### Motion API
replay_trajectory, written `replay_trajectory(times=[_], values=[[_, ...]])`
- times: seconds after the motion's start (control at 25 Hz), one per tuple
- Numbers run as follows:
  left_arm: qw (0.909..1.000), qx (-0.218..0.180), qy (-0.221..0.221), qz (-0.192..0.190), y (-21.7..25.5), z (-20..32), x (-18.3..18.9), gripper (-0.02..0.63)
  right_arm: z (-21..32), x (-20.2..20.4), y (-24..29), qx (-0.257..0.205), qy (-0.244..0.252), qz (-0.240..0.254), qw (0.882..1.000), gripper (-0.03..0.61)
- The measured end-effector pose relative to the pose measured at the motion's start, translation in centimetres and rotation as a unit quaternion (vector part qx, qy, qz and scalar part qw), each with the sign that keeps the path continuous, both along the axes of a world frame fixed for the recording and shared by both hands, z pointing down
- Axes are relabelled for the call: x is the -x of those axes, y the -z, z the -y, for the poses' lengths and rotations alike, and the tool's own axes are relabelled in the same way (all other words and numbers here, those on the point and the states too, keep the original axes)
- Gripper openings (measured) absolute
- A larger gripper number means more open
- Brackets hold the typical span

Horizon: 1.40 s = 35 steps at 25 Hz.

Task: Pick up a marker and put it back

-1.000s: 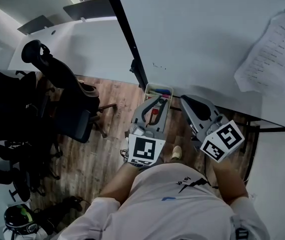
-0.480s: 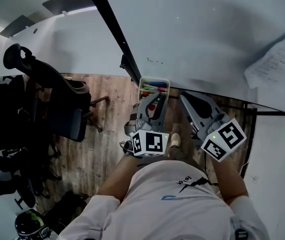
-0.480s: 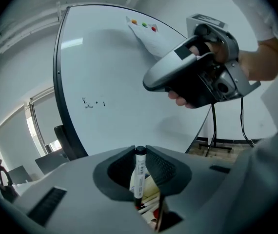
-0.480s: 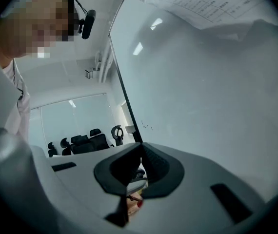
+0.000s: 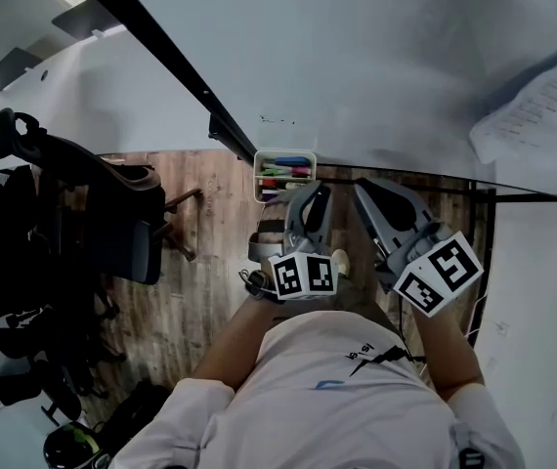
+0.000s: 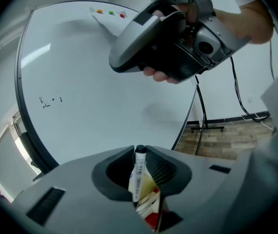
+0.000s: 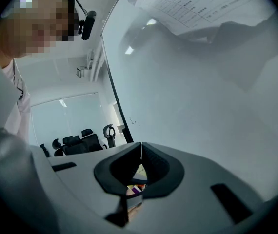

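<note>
A white marker with a black cap stands between the jaws of my left gripper, which is shut on it; red shows lower on its body. In the head view my left gripper sits just below a small white tray on the whiteboard's lower edge, which holds several coloured markers. To its right, my right gripper points at the board with its jaws shut and empty. The right gripper also fills the top of the left gripper view.
The whiteboard spans the top, with a printed sheet at its right and small black marks. Black office chairs stand at the left on the wood floor. The board's stand leg and cables are at the right.
My left gripper has come down with the marker and rolled, so its marker cube now faces the camera. The right gripper sank a little. The tray has shifted left in the view.
</note>
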<state>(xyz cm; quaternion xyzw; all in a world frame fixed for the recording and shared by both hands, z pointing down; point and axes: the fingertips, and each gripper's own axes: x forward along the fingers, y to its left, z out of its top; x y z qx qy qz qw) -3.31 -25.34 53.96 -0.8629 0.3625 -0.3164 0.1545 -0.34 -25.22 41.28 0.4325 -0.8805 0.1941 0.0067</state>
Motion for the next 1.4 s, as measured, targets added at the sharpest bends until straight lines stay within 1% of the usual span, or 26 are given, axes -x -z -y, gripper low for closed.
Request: replay_trajectory(times=[0.16, 0.24, 0.44, 0.56, 0.84, 1.0, 1.2, 1.4], values=[[0.9996, 0.009, -0.013, 0.022, -1.4, -0.5, -1.0, 0.074, -0.2, -0.8, -0.3, 0.003, -0.006, 0.000, 1.000, 0.014], [0.9995, 0.015, -0.014, 0.025, -2.2, -0.7, -1.2, 0.075, -0.3, -1.1, -0.4, 0.004, -0.007, 0.001, 1.000, 0.014], [0.9983, 0.055, 0.004, -0.020, -2.6, -0.9, -0.8, 0.094, -0.6, -1.6, -0.5, 0.005, -0.002, 0.001, 1.000, 0.014], [0.9971, 0.067, 0.014, -0.032, -2.4, -1.1, -0.5, 0.106, -0.9, -1.5, -0.2, 0.003, 0.008, 0.003, 1.000, 0.014], [0.9955, 0.083, 0.026, -0.037, -3.5, -2.5, -0.2, 0.121, -2.0, -1.7, 0.5, -0.006, 0.027, 0.006, 1.000, 0.014], [0.9943, 0.089, 0.038, -0.044, -3.4, -3.1, -0.2, 0.124, -2.8, -1.9, 0.7, -0.011, 0.037, 0.009, 0.999, 0.014], [0.9921, 0.103, 0.057, -0.044, -4.0, -4.2, 0.3, 0.133, -3.9, -2.2, 1.3, -0.015, 0.051, 0.012, 0.999, 0.014], [0.9909, 0.104, 0.070, -0.048, -4.5, -4.3, 0.3, 0.176, -4.7, -2.5, 1.9, -0.023, 0.062, 0.011, 0.998, 0.014]])
